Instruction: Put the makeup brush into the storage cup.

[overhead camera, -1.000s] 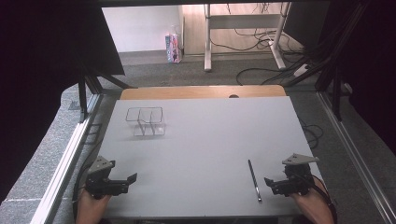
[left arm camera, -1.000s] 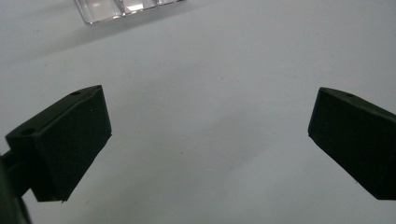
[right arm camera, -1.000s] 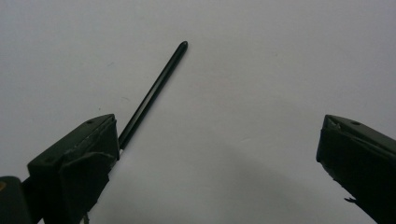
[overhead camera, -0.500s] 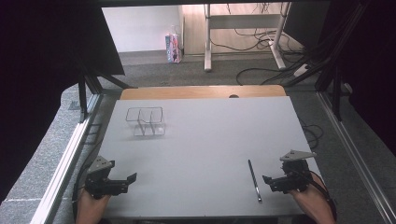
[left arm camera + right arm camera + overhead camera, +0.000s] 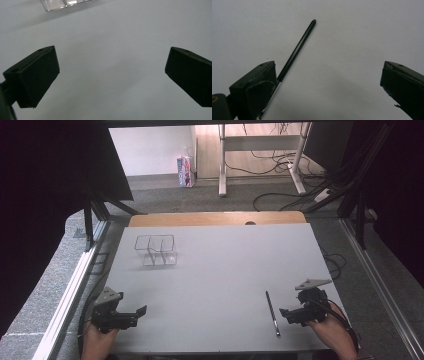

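While the pen (image 5: 272,313) lies flat near the table's (image 5: 215,270) front edge, we note its length running front-to-back | right gripper (image 5: 292,315) nearer, released, pen just beside its left | left gripper (image 5: 135,312) released, well apart.

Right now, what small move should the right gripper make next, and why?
Probably shift the right gripper sideways to straddle the pen: its jaws stand wide open, and the pen lies flat beside one jaw, not between them.
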The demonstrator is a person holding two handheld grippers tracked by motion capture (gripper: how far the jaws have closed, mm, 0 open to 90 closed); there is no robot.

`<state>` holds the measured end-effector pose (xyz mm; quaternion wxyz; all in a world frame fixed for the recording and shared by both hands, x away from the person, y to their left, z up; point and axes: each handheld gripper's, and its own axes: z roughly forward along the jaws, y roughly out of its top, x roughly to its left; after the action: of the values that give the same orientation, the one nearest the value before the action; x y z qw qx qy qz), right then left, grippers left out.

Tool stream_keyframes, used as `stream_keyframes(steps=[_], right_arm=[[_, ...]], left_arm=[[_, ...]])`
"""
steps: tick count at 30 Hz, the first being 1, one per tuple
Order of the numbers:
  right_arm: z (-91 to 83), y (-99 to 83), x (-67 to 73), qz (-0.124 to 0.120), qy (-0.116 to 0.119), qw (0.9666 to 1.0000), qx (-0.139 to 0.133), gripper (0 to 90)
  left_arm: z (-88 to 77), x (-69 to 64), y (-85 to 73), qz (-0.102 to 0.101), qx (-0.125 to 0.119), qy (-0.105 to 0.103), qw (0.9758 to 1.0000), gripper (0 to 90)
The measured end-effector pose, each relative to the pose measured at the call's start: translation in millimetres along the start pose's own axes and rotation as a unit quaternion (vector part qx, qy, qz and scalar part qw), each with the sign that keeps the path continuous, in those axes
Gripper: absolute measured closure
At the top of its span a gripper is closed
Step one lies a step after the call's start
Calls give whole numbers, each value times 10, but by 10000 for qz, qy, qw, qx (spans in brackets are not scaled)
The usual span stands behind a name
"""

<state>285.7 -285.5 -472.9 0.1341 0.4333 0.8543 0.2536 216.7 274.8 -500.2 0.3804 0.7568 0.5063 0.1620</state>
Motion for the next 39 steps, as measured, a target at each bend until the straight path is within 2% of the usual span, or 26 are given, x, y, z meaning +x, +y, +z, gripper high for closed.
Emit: stream_keyframes(steps=[6, 12, 13, 27, 39], right_arm=[[32, 65, 6, 149, 22, 9997, 166, 6], [51, 115, 13, 129, 74, 9994, 302, 5], [58, 138, 14, 126, 82, 9991, 398, 5], [156, 302, 105, -132, -27, 9958, 901, 11], [272, 426, 227, -287, -97, 9929, 1151, 63]], left_arm=[[5, -1, 0, 12, 24, -1, 10000, 0], [7, -4, 2, 11, 31, 15, 10000, 0], [6, -3, 2, 10, 31, 20, 10000, 0], [17, -2, 5, 33, 78, 27, 10000, 0], [20, -5, 5, 31, 90, 23, 10000, 0]])
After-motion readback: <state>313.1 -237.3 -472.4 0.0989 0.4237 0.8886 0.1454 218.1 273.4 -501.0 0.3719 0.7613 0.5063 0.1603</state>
